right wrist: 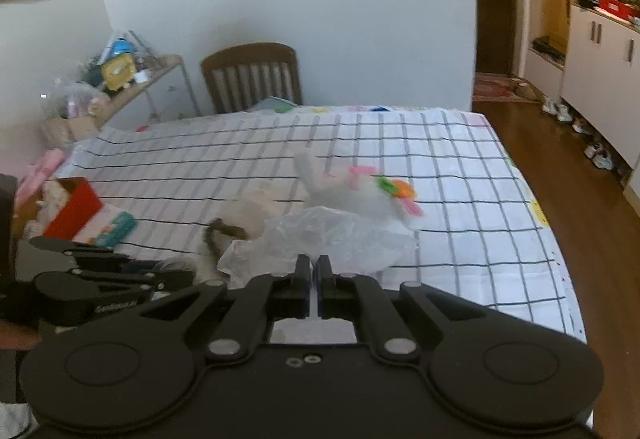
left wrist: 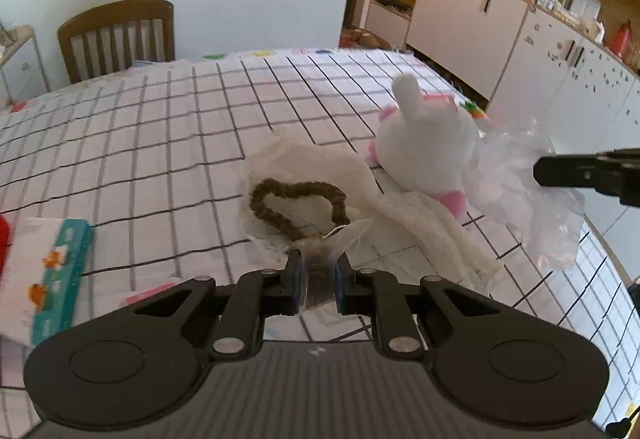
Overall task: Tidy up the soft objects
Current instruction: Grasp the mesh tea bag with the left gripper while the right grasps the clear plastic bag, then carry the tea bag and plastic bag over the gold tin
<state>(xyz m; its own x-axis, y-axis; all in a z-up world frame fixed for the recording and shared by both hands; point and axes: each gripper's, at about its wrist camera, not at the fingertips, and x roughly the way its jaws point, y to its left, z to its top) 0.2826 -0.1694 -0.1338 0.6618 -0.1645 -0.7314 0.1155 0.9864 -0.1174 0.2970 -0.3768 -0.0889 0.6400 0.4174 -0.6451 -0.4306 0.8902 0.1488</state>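
Left claw (left wrist: 316,271): clamped on a small translucent sachet (left wrist: 320,259) with dark contents, held just above the near edge of the surface (left wrist: 160,127), which is covered by a white cloth with a black grid.

Right claw (right wrist: 314,271): fingers together, pinching the near edge of a crumpled clear plastic bag (right wrist: 320,235). In the left wrist view the same bag (left wrist: 520,183) is lifted at the right side, with the right claw's black fingers entering from the frame edge.

Soft objects on the surface:
- White plush toy (left wrist: 428,147) with pink parts, lying on its side, touching the plastic bag.
- Cream gauze cloth (left wrist: 420,227), spread and wrinkled just beside the plush toy.
- Brown braided loop (left wrist: 300,199), resting on the gauze cloth, directly ahead of the left claw.

Left of the left claw: a teal patterned box (left wrist: 64,271) lying flat, and a red box (right wrist: 76,207). A wooden chair (left wrist: 116,35) stands at the far side.
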